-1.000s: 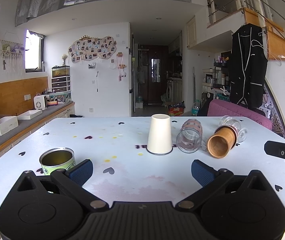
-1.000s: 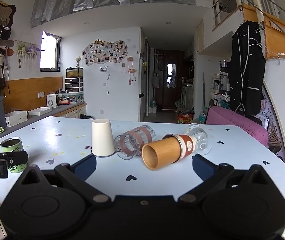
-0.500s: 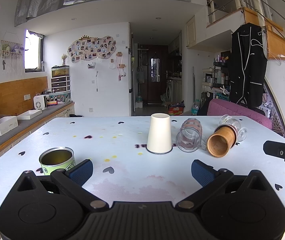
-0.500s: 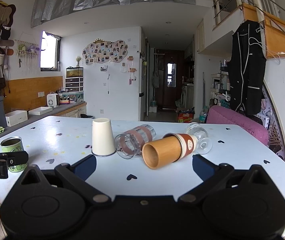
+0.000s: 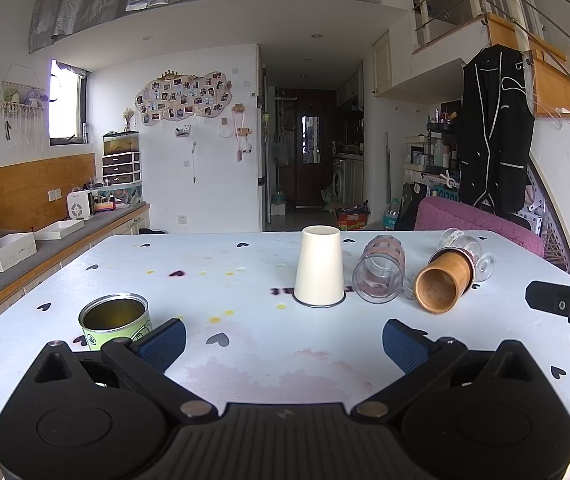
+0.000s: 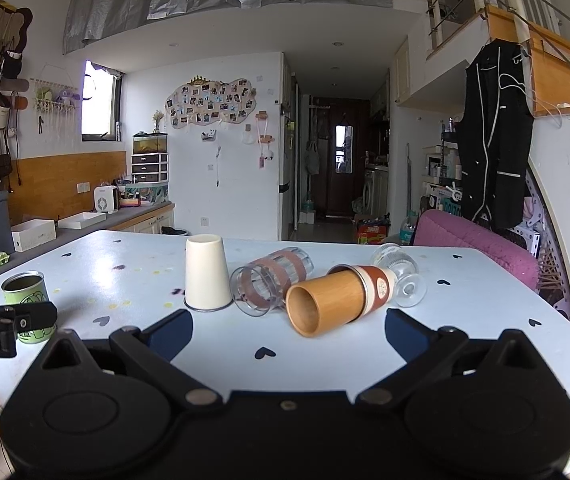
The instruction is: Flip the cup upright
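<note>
A white paper cup point(image 5: 319, 267) point(image 6: 206, 272) stands upside down on the white table point(image 5: 245, 344). Right of it a clear glass with brown bands point(image 5: 381, 276) point(image 6: 272, 280) lies on its side. A bamboo cup with a red-brown sleeve point(image 5: 445, 284) point(image 6: 337, 300) lies on its side, mouth toward me. A clear stemmed glass point(image 5: 469, 250) point(image 6: 401, 276) lies behind it. My left gripper point(image 5: 284, 340) is open and empty, short of the paper cup. My right gripper point(image 6: 289, 332) is open and empty, just short of the bamboo cup.
An open green tin can point(image 5: 115, 320) point(image 6: 27, 300) stands upright near the left front of the table, beside my left gripper's left finger. A purple chair back point(image 6: 477, 244) stands beyond the table's far right edge. A counter point(image 5: 45, 248) runs along the left.
</note>
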A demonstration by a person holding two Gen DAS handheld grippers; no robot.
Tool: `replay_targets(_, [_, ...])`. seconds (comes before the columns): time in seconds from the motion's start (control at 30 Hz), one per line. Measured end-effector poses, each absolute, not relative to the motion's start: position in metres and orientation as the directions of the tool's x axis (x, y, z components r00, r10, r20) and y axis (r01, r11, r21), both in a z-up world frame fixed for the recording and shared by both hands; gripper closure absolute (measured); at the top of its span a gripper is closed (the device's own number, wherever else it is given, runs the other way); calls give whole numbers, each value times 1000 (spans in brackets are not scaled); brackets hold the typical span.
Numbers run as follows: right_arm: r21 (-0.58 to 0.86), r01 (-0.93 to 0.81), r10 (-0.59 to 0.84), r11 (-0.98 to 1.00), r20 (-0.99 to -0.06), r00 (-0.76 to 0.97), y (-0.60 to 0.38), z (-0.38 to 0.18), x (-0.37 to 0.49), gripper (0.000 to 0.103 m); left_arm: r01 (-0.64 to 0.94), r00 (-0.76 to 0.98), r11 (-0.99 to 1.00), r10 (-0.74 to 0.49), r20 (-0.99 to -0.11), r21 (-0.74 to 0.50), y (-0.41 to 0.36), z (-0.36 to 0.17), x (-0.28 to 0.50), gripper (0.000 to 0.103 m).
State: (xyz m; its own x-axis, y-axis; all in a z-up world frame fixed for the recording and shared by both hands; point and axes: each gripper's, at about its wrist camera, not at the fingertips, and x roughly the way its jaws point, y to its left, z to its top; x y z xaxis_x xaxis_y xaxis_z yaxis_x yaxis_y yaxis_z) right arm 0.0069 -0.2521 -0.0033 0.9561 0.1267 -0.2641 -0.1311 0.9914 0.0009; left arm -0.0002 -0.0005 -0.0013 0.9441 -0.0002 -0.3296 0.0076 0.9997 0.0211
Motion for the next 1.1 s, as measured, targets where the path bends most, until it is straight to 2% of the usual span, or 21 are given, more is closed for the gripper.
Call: replay_targets(1.1, [5,-128,124,992,-268,955,-250,-7,7,0,22,941,999,-11,-338,27,4,-11,0,0])
